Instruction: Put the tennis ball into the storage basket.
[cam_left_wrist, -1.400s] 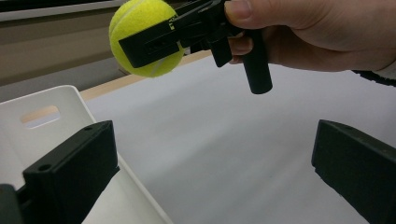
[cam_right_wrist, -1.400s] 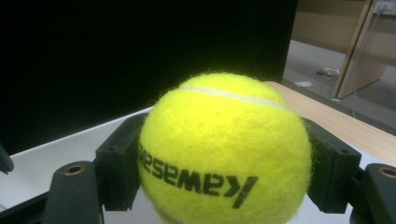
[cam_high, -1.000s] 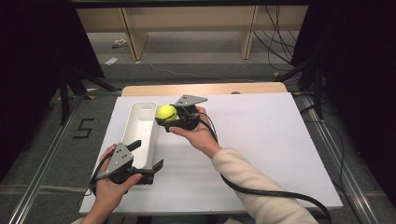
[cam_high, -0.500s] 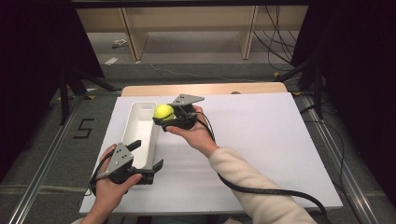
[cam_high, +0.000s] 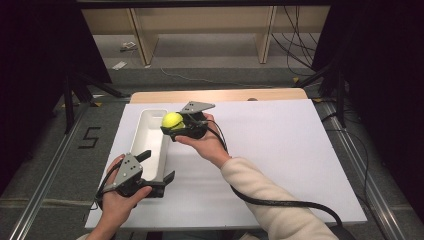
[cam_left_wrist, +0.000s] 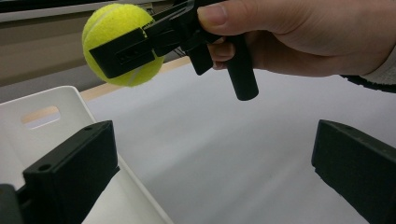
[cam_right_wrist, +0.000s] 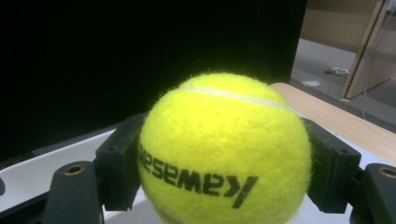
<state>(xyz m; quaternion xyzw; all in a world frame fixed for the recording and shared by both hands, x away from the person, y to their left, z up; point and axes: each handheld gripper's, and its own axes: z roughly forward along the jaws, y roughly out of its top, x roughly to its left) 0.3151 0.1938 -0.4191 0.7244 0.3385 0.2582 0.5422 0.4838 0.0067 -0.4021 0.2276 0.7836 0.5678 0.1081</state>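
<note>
My right gripper (cam_high: 171, 124) is shut on a yellow tennis ball (cam_high: 172, 120), holding it in the air over the right rim of a long white bin (cam_high: 143, 135). The ball (cam_right_wrist: 224, 149) is printed with black letters and sits squeezed between both black jaws, with the bin (cam_right_wrist: 28, 175) below it. My left gripper (cam_high: 157, 166) stands open at the bin's near end. One of its jaws is inside the bin (cam_left_wrist: 60, 92), the other over the white board. From there the ball (cam_left_wrist: 116, 28) and the right gripper (cam_left_wrist: 126, 52) hang ahead and above.
The bin lies lengthwise on the left of a white board (cam_high: 280, 150) covering a wooden table (cam_high: 225, 95). A black cable (cam_high: 280, 202) trails from the right gripper across the board's near part. Wooden shelving (cam_high: 200, 30) stands beyond the table, dark screens at both sides.
The right gripper with the ball has edged slightly left toward the bin. The left gripper has stayed where it was.
</note>
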